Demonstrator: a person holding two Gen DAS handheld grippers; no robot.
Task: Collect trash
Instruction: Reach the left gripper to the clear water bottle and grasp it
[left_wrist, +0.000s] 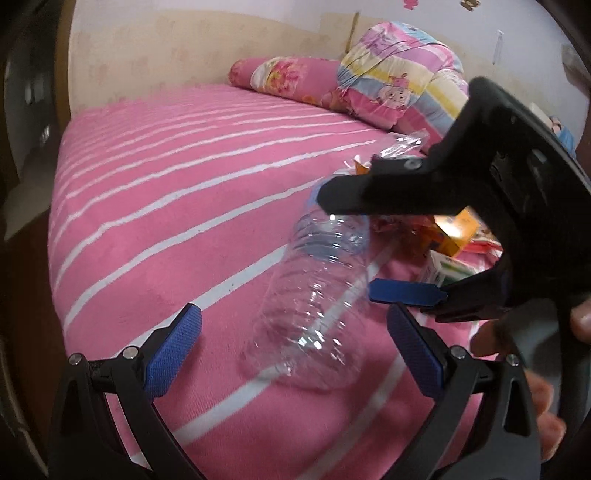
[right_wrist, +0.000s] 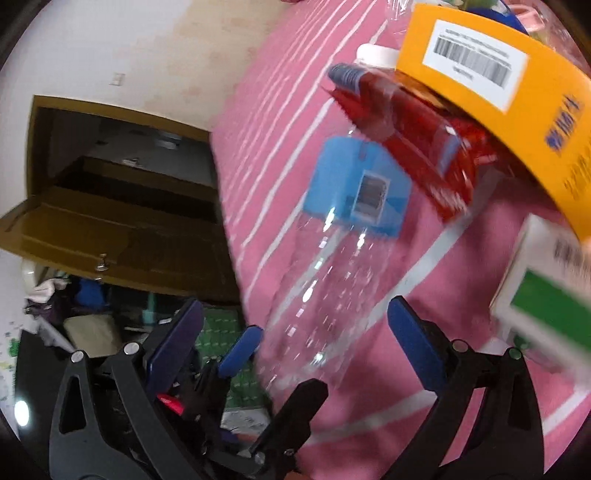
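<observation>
A clear empty plastic bottle (left_wrist: 314, 306) with a blue label lies on the pink striped bed (left_wrist: 184, 184). My left gripper (left_wrist: 291, 343) is open, its blue pads either side of the bottle's base, not touching. My right gripper (left_wrist: 347, 251) reaches in from the right, open around the bottle's upper part. In the right wrist view the bottle (right_wrist: 332, 280) lies between my right gripper's (right_wrist: 295, 325) open pads, and the left gripper (right_wrist: 273, 365) shows low down. An orange box (right_wrist: 498, 92), a red wrapper (right_wrist: 417, 147) and a white and green box (right_wrist: 546, 295) lie beside it.
A folded colourful quilt (left_wrist: 402, 74) and a pink pillow (left_wrist: 273, 75) lie at the head of the bed. Crumpled clear plastic (left_wrist: 402, 146) lies behind the right gripper. A brown wooden door (right_wrist: 122, 206) and floor clutter (right_wrist: 85, 314) lie beyond the bed's edge.
</observation>
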